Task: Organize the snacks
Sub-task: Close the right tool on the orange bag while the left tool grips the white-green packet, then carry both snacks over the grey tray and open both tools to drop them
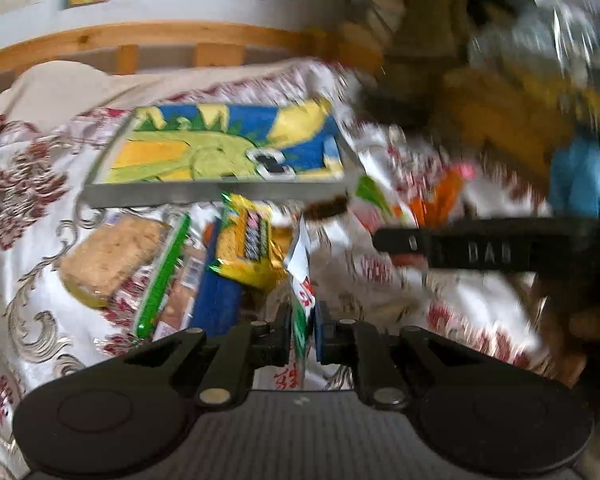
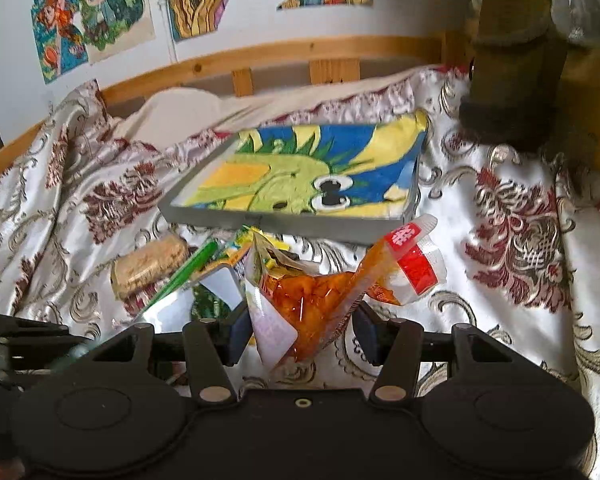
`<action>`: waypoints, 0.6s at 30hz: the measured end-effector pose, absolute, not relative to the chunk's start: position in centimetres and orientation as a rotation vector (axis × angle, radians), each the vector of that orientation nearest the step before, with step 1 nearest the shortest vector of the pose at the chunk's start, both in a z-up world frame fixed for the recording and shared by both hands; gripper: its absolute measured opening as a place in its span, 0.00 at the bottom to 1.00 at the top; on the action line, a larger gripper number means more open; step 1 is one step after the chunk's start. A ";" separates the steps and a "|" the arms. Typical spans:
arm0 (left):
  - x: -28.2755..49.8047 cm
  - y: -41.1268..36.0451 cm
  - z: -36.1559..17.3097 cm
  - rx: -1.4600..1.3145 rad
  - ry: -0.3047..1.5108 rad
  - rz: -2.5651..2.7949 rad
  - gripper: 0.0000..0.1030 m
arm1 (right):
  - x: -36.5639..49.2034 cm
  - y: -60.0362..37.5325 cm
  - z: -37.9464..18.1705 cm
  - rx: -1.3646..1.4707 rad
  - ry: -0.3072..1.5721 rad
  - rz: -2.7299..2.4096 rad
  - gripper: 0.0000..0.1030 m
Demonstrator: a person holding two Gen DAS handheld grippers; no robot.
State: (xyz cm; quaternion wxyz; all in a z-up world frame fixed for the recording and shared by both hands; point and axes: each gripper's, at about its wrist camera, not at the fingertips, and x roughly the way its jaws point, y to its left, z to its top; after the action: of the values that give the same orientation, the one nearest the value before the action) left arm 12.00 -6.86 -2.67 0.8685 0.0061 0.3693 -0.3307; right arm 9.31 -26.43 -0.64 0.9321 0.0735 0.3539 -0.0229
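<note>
My left gripper (image 1: 303, 326) is shut on a thin white, green and red snack packet (image 1: 300, 280), held upright above the bedspread. Ahead of it lie a yellow snack bag (image 1: 246, 248), a blue packet (image 1: 216, 300), a green-edged packet (image 1: 164, 276) and a tan biscuit pack (image 1: 108, 258). My right gripper (image 2: 302, 330) has its jaws partly closed around a clear bag of orange snacks (image 2: 320, 292) with a red and white end (image 2: 416, 256). The tan biscuit pack (image 2: 150, 266) and green-edged packet (image 2: 188, 270) lie to its left.
A grey tray (image 2: 260, 222) with a yellow, green and blue fish picture (image 1: 220, 148) lies on the patterned bedspread (image 2: 500, 220) behind the snacks. A wooden bed rail (image 2: 300, 50) and a wall with posters stand behind. The other gripper's black arm (image 1: 480, 248) crosses at right.
</note>
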 end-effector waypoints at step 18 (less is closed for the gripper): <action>12.8 -4.5 3.5 -0.152 0.541 -0.526 0.11 | 8.1 -23.4 5.5 0.154 0.556 0.082 0.54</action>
State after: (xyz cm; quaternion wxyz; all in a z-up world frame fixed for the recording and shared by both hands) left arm 12.81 -4.49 3.49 0.9269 -0.0739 0.2638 -0.2565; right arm 8.12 -23.43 5.53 0.9578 0.0760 0.2742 0.0404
